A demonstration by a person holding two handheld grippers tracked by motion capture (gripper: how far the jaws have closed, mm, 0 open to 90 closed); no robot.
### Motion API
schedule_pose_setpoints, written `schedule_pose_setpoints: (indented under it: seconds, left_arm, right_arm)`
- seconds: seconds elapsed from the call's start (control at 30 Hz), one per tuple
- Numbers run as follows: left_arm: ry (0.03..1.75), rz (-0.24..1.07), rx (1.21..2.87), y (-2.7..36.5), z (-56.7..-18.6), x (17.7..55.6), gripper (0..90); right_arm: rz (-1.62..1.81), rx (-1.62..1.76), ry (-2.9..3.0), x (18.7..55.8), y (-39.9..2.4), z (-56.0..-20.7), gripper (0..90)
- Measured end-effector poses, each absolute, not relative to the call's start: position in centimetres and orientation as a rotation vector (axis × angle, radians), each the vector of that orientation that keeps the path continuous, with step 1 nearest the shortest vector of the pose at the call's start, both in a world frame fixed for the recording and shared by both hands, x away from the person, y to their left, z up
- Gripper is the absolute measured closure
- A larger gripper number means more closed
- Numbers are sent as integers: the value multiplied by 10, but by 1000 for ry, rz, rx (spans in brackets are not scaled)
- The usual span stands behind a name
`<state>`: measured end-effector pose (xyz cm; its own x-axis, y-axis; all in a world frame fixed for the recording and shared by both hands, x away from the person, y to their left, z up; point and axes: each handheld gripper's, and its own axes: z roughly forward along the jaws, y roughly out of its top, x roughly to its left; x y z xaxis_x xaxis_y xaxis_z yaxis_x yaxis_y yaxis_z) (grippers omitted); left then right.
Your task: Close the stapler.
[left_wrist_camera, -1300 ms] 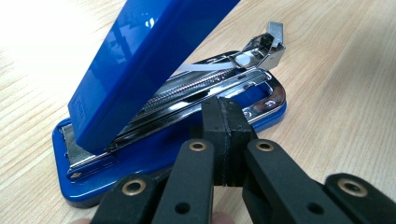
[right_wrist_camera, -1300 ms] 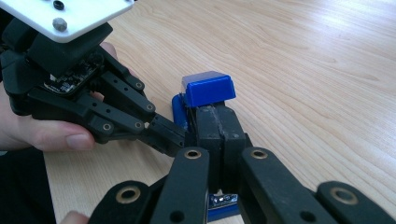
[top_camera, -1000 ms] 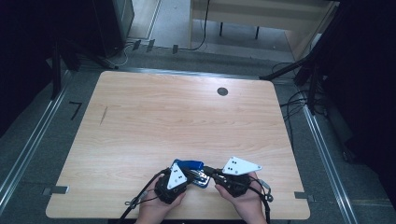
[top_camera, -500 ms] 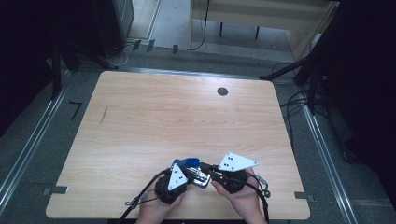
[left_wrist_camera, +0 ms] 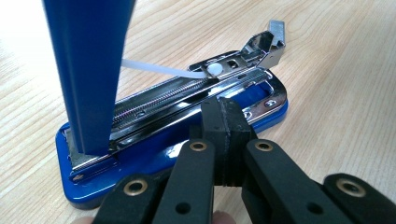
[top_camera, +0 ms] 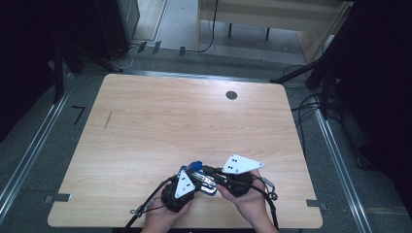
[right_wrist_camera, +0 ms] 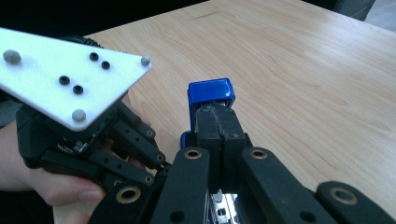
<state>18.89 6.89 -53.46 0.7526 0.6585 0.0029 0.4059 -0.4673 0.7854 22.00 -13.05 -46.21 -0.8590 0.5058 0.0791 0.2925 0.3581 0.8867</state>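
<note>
Lying: blue stapler [top_camera: 200, 177] on the table [top_camera: 194, 126], close to the near edge, between the two grippers.
Stapler, state: opened; blue top arm [left_wrist_camera: 88, 70] swung up steeply from the rear hinge, base flat on the wood.
Stapler, base: glossy blue with a rounded front end; chrome staple channel [left_wrist_camera: 187, 98] running its length, a spring along it.
Stapler, detail: white plastic strip and round white knob [left_wrist_camera: 214, 70] on the channel; bent chrome piece raised at the front end [left_wrist_camera: 268, 44].
Left gripper [left_wrist_camera: 223, 135]: black jaws pressed together, nothing between them; tips against the side of the chrome channel, whether touching cannot be told.
Right gripper [right_wrist_camera: 217, 140]: jaws together, empty, pointing at the underside of the raised blue arm [right_wrist_camera: 211, 93]; tips just at it.
Edges: stapler and both hands near the table's front edge, slightly right of centre.
Open room: bare wood beyond the stapler to the far edge and out to both sides; a small dark round cap [top_camera: 231, 95] near the far edge, well apart.
High view: whole tabletop, both hands, grey three-cornered plates [top_camera: 241, 164] on the grippers, cables trailing off the near edge.
Left gripper view: channel, spring and knob close up.
Right gripper view: blue arm end-on, the left hand [right_wrist_camera: 42, 179] and its gripper's plate [right_wrist_camera: 70, 81] beside it.
</note>
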Motion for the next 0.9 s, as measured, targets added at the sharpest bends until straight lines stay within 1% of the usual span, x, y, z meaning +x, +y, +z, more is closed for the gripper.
schedule_pose_setpoints:
  seconds: [0.9]
  left_arm:
    - [793,396,2122,69,-535,189,900]
  right_arm:
    - [1527,670,2412,230,-110,-454,900]
